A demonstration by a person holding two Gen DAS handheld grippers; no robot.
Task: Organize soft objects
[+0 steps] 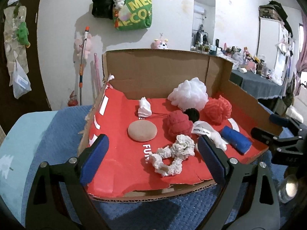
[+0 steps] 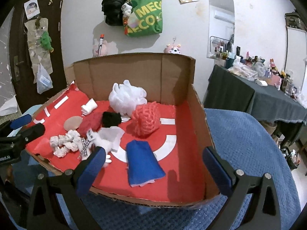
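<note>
While claws [image 1: 151, 157] gape: crinkly cream scrunchie [image 1: 172, 156], corrugated box [image 1: 153, 71].

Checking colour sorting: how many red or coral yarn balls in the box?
2. The dark red yarn ball lies mid-box beside the black pom-pom; the coral yarn ball sits right of it, before the white mesh puff. Others may be hidden.

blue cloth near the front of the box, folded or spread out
Folded. In the right wrist view the blue cloth lies as a compact, thick rectangle on the red floor of the cardboard box, layered edges showing at its near end.
</note>
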